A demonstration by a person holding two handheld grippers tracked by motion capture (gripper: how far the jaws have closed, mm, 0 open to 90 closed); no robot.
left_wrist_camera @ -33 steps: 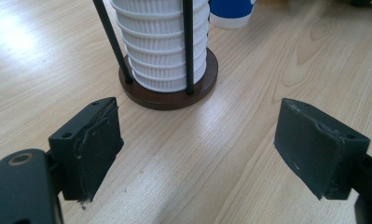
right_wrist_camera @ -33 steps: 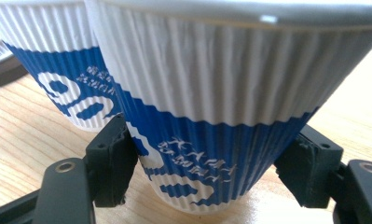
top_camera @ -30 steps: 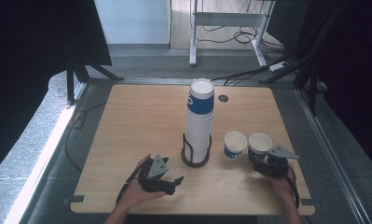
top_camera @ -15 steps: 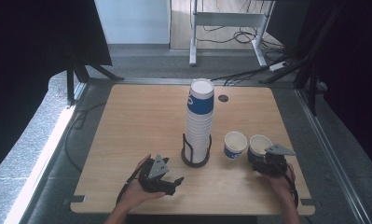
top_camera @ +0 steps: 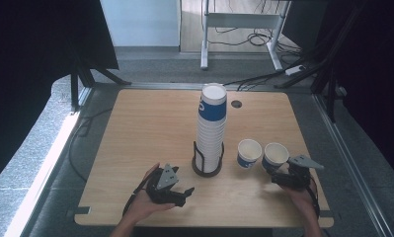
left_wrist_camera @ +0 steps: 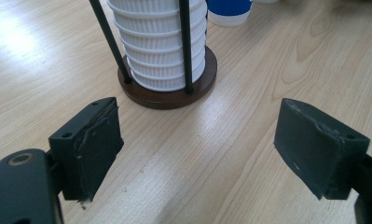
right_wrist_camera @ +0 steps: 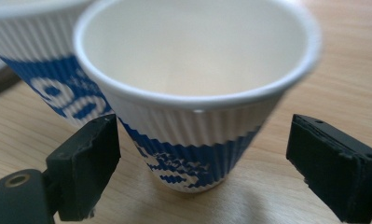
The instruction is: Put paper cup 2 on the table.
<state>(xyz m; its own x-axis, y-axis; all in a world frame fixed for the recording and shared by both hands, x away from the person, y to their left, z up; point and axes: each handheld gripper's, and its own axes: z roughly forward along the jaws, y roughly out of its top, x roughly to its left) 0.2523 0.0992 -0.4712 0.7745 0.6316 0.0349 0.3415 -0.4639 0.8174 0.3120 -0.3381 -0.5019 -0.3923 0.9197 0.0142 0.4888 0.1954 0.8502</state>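
Note:
A tall stack of white and blue paper cups point(top_camera: 212, 126) stands in a dark round holder point(top_camera: 207, 165) point(left_wrist_camera: 169, 91) at mid table. Two single cups stand to its right: one point(top_camera: 248, 153) nearer the stack, the other point(top_camera: 274, 157) point(right_wrist_camera: 197, 88) beside it. My right gripper point(top_camera: 279, 177) point(right_wrist_camera: 204, 172) is open just in front of the right-hand cup, its jaws on either side of the cup without touching it. My left gripper point(top_camera: 184, 192) point(left_wrist_camera: 197, 149) is open near the front edge, pointing toward the holder, with nothing between its jaws.
The wooden table point(top_camera: 150, 128) has a round cable hole point(top_camera: 236, 104) behind the stack. Black curtains stand at both sides, and a metal desk frame point(top_camera: 239, 24) with cables stands on the floor beyond.
My right gripper has edged slightly closer to the right-hand cup. The left gripper and the cups have stayed where they were.

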